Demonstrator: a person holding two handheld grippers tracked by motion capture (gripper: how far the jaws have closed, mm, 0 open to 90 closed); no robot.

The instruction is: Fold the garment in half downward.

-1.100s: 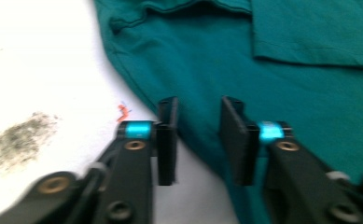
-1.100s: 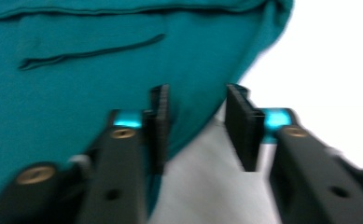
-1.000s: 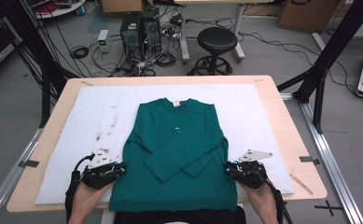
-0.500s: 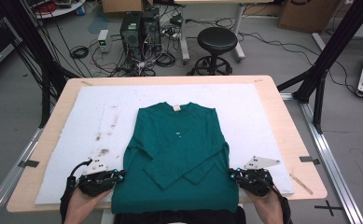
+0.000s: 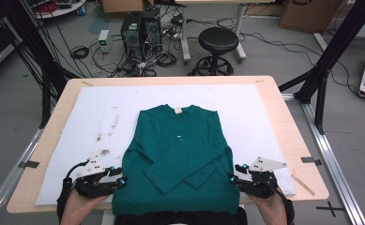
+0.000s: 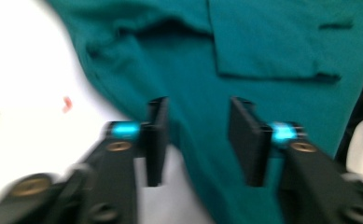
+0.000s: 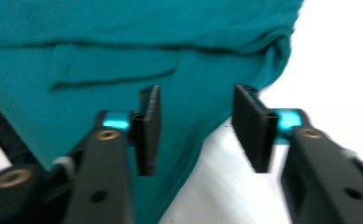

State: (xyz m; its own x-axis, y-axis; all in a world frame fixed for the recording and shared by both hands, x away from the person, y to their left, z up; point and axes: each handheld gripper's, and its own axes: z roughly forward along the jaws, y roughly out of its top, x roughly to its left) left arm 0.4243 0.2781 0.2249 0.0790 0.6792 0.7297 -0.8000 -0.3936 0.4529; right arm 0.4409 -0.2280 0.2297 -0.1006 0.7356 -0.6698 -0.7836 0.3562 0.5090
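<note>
A teal sweater [image 5: 180, 150] lies flat on the white mat [image 5: 255, 112], collar far, both sleeves folded across its front. My left gripper [image 5: 120, 181] sits at the sweater's near left corner and my right gripper [image 5: 233, 179] at its near right corner. Both have just been opening. In the left gripper view the left gripper [image 6: 198, 105] stands open, with the sweater [image 6: 263, 42] edge lying between its jaws, untouched by the pads. The right gripper [image 7: 195, 93] is open the same way over the sweater [image 7: 123, 28] edge.
The wooden table [image 5: 292, 136] carries the mat, which has dark stains [image 5: 106, 140] at its left. The sweater's hem hangs at the near table edge between the person's forearms. A stool [image 5: 216, 44] and computers [image 5: 140, 30] stand beyond the far edge.
Both grippers, shut on the sweater's lower corners before, have opened and let go. The sweater has slid slightly toward the near edge.
</note>
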